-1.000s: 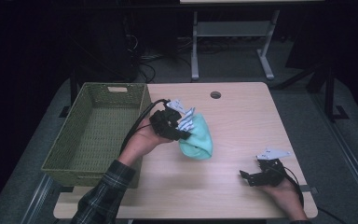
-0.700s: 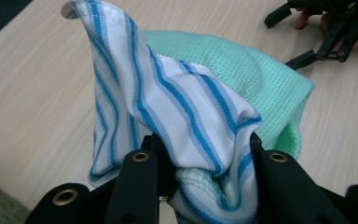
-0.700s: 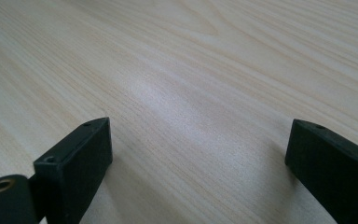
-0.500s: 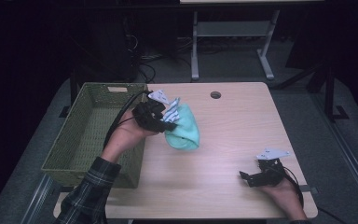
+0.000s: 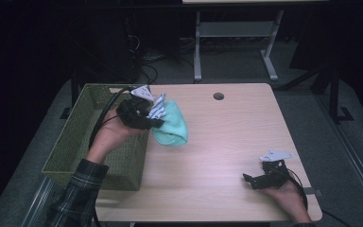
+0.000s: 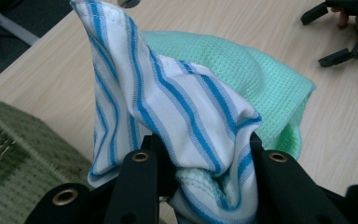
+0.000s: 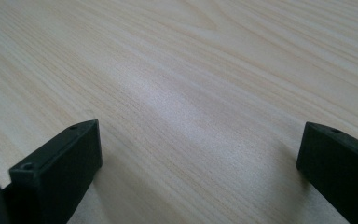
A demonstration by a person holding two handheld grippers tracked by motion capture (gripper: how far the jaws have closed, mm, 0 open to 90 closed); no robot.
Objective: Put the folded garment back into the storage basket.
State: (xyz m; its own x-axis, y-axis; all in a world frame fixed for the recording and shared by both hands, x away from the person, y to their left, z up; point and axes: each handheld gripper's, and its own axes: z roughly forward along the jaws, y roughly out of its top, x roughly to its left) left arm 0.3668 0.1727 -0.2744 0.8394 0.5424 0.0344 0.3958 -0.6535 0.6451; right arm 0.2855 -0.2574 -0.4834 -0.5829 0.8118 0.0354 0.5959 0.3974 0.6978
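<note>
1. Gripping a bundle of two cloths, the left gripper (image 5: 152, 124) hung at the basket's (image 5: 71, 142) right rim, jaws clamped on both the striped cloth (image 6: 177, 112) & the mint cloth (image 5: 172, 125).
2. Bundle was off the table (image 5: 227, 142), mint cloth drooping over the wood just beside the basket wall; prob. held there to be dropped into the basket, though it wasn't over the opening yet.
3. Right gripper (image 5: 253, 180) sat low near the table's front-right corner, well apart from the cloths; jaws had just been opening, now wide w/ nothing betw. them. Likely parked out of the way.
4. Left gripper view showed the pinch: stripes folded over mint terry between the jaws. High view gave the basket position instead.
</note>
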